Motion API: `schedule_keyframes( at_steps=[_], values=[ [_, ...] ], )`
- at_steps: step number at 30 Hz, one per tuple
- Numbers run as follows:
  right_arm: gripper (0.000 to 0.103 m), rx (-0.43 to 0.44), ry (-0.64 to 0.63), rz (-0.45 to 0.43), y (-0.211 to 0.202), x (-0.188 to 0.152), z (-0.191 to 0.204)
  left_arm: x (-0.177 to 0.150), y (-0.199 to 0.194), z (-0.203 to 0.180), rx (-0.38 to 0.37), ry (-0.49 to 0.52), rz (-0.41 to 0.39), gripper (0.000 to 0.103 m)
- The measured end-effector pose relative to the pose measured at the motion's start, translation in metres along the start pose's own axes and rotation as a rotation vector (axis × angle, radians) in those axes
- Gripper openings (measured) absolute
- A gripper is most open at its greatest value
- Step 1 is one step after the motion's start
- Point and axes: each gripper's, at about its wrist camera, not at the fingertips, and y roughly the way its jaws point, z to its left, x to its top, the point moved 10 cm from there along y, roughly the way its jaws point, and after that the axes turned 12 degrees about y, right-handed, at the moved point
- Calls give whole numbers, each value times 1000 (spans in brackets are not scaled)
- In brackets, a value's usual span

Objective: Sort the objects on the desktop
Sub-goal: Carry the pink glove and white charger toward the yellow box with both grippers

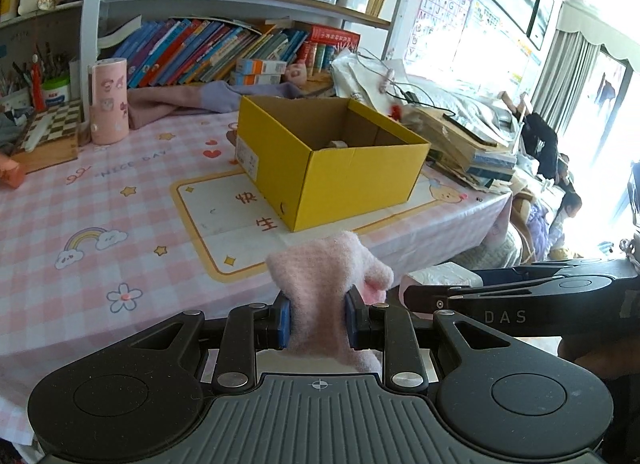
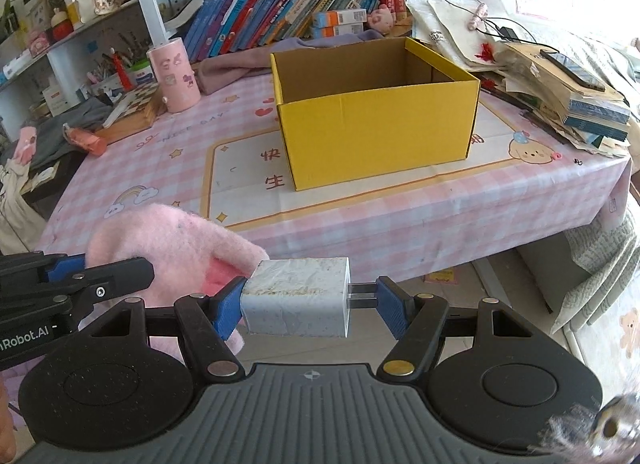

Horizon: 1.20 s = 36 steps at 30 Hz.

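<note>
Pink checked tablecloth [image 2: 400, 232] lies ahead of both claws. Left gripper [image 1: 317, 320] pinches a pink fuzzy glove [image 1: 320, 276]; right gripper [image 2: 310, 302] clamps a white charger plug [image 2: 296, 296] lengthwise. Yellow box [image 2: 376, 124] sits open beyond them, mid-table.

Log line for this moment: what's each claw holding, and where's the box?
left claw: shut on pink fuzzy glove | right claw: shut on white plug adapter | yellow box: open, on table ahead

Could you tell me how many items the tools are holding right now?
2: a pink fuzzy glove in the left tool, a white plug adapter in the right tool.
</note>
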Motion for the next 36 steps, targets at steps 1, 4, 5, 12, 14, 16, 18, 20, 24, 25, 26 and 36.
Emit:
schedule_keyframes(
  at_steps=[1,4,5,12,14,16,18,20,24,25,26,36],
  values=[
    [66,0,-2,-1,0,1,-1,2,2,-1,0,2,0,25],
    [66,-2,-2,-5,1,6,-4,7,8,-6,-5,10,1,25],
    [66,-3,0,-6,1,7,-7,8,10,-7,-7,13,2,25],
    [66,-11,16,-8,7,19,-24,20,28,-20,-22,36,12,25],
    [66,-13,22,-5,9,21,-30,21,35,-26,-32,45,22,25],
    [66,-16,33,-3,11,25,-38,24,43,-32,-41,61,31,25],
    [66,-21,51,-7,13,29,-47,28,50,-38,-47,83,38,25],
    [66,-26,75,-13,14,34,-57,32,58,-45,-53,106,44,25],
    [66,-36,117,-12,20,44,-78,42,73,-60,-60,155,48,25],
    [66,-37,124,-11,21,47,-82,45,77,-63,-60,163,48,25],
    [66,-38,130,-12,22,49,-87,49,80,-66,-63,166,50,25],
    [66,-11,115,-55,34,98,-116,103,111,-82,-61,110,-30,25]
  ],
)
